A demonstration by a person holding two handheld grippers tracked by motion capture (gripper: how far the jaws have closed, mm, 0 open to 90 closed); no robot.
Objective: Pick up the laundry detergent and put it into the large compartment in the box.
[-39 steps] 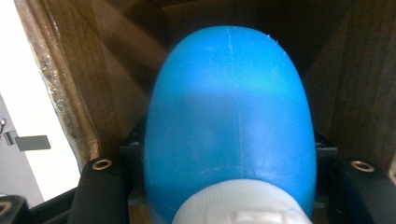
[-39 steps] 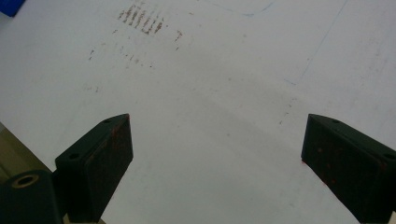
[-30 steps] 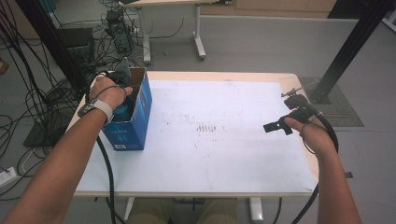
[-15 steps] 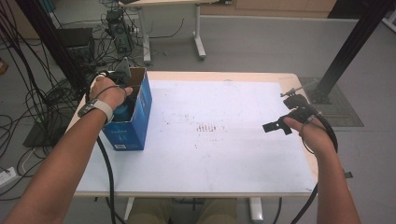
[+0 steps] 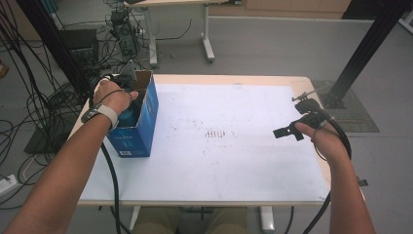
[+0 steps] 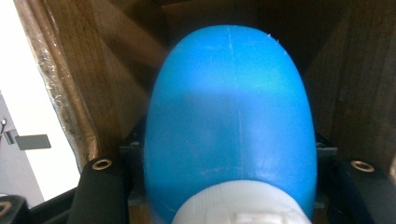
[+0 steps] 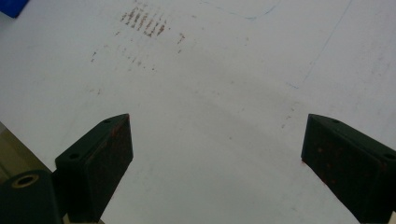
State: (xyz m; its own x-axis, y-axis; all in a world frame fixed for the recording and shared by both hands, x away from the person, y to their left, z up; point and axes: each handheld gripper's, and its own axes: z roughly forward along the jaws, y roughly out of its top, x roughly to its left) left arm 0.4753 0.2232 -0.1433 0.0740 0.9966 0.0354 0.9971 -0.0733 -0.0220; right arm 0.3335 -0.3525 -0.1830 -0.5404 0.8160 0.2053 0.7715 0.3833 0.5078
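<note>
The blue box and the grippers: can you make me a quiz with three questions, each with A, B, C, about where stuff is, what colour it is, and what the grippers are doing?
1. Where does the blue box stand?
A. at the table's left edge
B. in the middle of the table
C. on the floor

2. What colour is the rounded thing between the left gripper's jaws?
A. red
B. blue with a white end
C. green

3. How is the right gripper?
A. shut on a pen
B. open over the white sheet
C. inside the box

Answers:
1 A, the high view shows it by the left hand.
2 B, the left gripper view shows it.
3 B, its jaws stand wide apart with nothing between them.
</note>
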